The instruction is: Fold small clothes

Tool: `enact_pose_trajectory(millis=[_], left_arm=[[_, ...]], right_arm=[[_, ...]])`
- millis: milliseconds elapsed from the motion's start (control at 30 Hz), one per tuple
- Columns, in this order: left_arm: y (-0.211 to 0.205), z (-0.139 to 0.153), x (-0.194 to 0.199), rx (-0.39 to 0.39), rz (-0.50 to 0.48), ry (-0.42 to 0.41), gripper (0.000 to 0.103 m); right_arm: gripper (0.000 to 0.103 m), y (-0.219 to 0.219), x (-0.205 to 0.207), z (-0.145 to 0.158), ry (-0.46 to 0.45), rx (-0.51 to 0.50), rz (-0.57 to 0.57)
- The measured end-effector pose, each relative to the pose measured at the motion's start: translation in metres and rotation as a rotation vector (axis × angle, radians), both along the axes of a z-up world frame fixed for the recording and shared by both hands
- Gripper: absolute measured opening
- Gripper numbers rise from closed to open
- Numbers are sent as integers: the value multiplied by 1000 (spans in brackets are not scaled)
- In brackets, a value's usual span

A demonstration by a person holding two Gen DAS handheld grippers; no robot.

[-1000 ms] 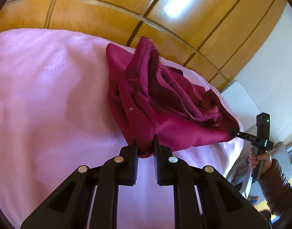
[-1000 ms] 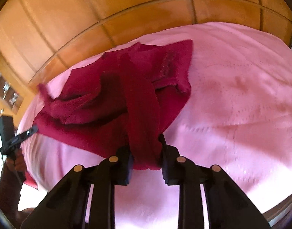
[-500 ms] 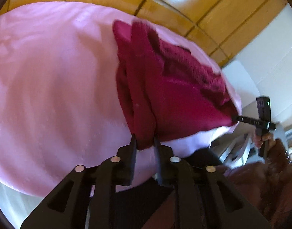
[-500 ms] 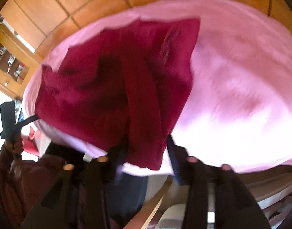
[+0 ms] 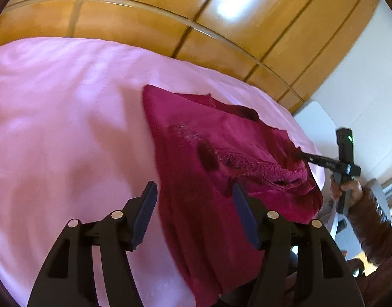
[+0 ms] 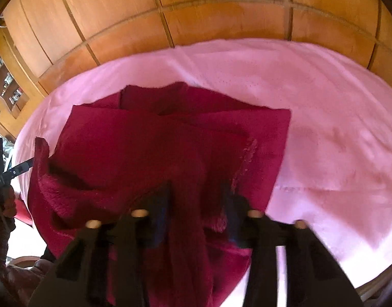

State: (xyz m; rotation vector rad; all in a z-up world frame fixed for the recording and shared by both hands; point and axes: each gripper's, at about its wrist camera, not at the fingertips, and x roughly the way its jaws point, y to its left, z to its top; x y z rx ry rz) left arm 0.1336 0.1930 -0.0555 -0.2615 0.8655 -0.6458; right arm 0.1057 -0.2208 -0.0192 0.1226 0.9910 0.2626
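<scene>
Jaws of the left gripper [image 5: 194, 211] have just opened off the crimson garment [image 5: 221, 153], earlier clamped; right gripper's [image 6: 198, 204] grips it.

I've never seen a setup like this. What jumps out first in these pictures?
The deep red garment stands out most, lying rumpled on a pink sheet with its near edge spilling over the front. Glossy wooden panels fill the background behind the sheet. The left gripper has just been opening its jaws, which stand apart on either side of the cloth.
</scene>
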Motion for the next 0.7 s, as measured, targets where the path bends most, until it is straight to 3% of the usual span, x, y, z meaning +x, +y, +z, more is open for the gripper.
enact_pose_trajectory(millis=[133, 300, 467, 600, 700], left_arm=[[-14, -6, 12, -10, -66, 10, 57], [-13, -13, 19, -19, -72, 24, 32], [4, -15, 20, -72, -15, 24, 32], [15, -19, 27, -137, 32, 53, 46], [10, -25, 38, -159, 24, 93, 45]], right_arm=[[10, 3, -7, 3, -7, -16, 24], [8, 4, -29, 27, -75, -58, 19], [8, -13, -39, 29, -89, -91, -50], [8, -27, -36, 26, -77, -60, -111], [8, -23, -36, 28, -89, -74, -114]])
